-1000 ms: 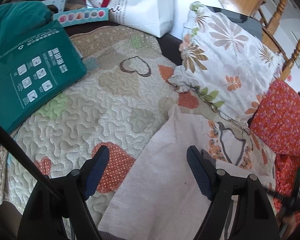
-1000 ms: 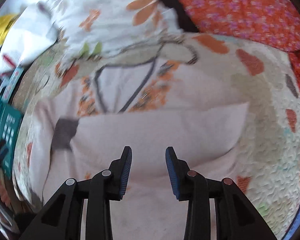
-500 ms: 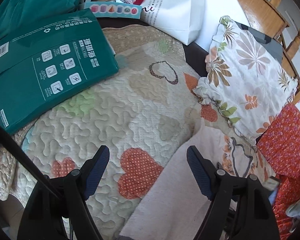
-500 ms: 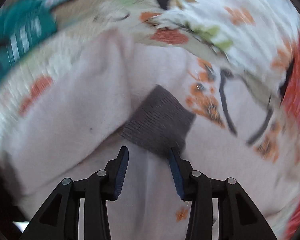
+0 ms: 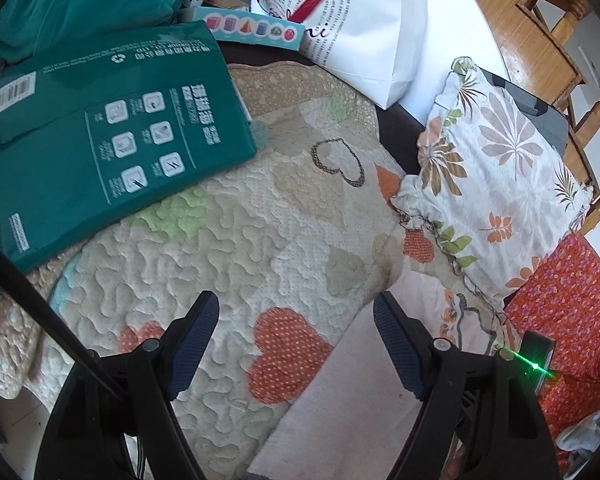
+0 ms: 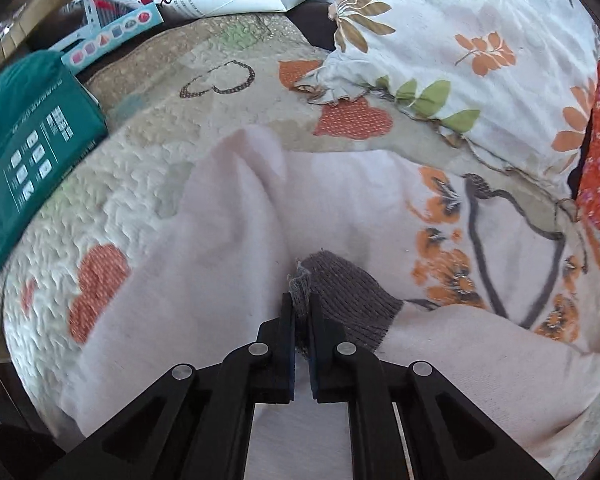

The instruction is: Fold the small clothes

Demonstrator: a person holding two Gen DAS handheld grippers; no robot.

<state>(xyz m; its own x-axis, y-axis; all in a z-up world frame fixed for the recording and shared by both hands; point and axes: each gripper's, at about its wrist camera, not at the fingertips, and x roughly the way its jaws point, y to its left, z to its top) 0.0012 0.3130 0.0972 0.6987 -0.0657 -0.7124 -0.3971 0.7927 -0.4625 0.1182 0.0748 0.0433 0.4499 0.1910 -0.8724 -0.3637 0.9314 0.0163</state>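
Note:
A pale pink small garment [image 6: 220, 260] with an orange flower print and a grey ribbed cuff [image 6: 348, 296] lies rumpled on a quilted bedspread [image 5: 220, 240]. My right gripper [image 6: 301, 298] is closing its jaws, and the pads pinch the near-left corner of the cuff. My left gripper [image 5: 296, 304] hangs open over an orange heart on the quilt, with nothing between its fingers. In the left wrist view the garment [image 5: 352, 392] has its left edge under the right finger.
A green carton [image 5: 100, 140] lies on the quilt at the left. A leaf-print pillow [image 5: 496, 168] and a red floral cloth [image 5: 560, 320] border the right. A white paper bag [image 5: 360, 20] stands behind, beside wooden chairs.
My right gripper swept left across the garment to the grey cuff and closed on it. The left gripper slid left, off the garment and over the quilt, still open.

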